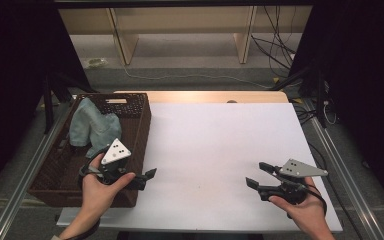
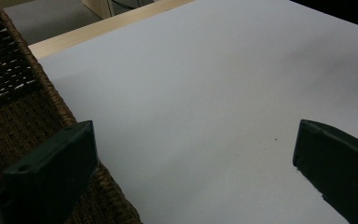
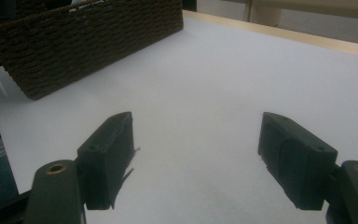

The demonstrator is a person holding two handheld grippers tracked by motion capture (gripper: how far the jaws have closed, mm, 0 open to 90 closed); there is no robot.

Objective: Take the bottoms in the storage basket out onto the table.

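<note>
A: Near edge first. How many grippers, and what state?

B: Two, hard black plastic with blocky angular jaws, each topped by a grey three-cornered plate. Right gripper [image 1: 254, 175] at 5 o'clock on the table, jaws spread wide, nothing between them. Left gripper [image 1: 147, 178] at 7 o'clock, jaws released and gaping, empty, one hanging over the basket rim.

A: Surface?

B: One table [image 1: 215, 145], smooth matte white top with a pale wood strip along the far edge.

A: Farther out?

B: One basket [image 1: 141, 131], dark brown woven wicker, rectangular, coarse open weave, from 8 to 10 o'clock. Inside it one cloth [image 1: 91, 128], soft light blue fabric, crumpled and draped toward the basket's far end, just beyond the left gripper
</note>
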